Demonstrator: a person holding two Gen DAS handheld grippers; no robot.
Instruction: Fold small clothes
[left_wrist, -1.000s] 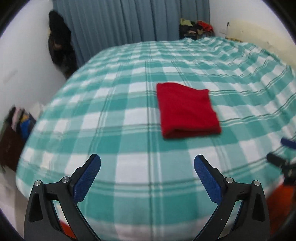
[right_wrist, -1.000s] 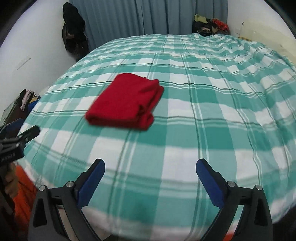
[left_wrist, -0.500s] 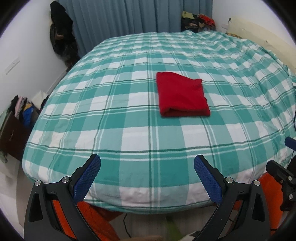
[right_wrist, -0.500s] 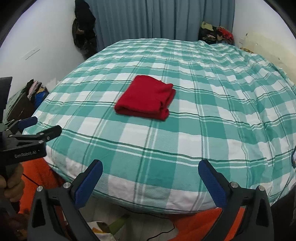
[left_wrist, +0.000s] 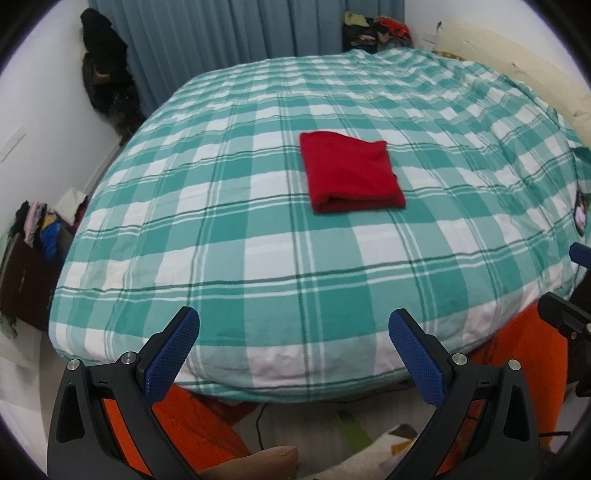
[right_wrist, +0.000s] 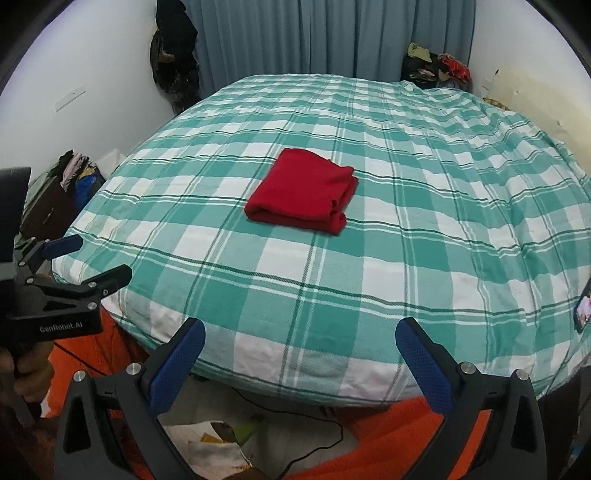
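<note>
While red garment (left_wrist: 351, 177) lies folded, both grippers empty.

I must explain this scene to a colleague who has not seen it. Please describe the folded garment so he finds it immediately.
Look at the bed with the green-and-white checked cover. Near its middle lies the red folded garment, a flat rectangle and the only plain red thing there.

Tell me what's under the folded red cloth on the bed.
The red cloth lies folded on the green and white checked bedspread, with nothing else touching it. Whatever sits between its folded layers is covered and cannot be seen.
</note>
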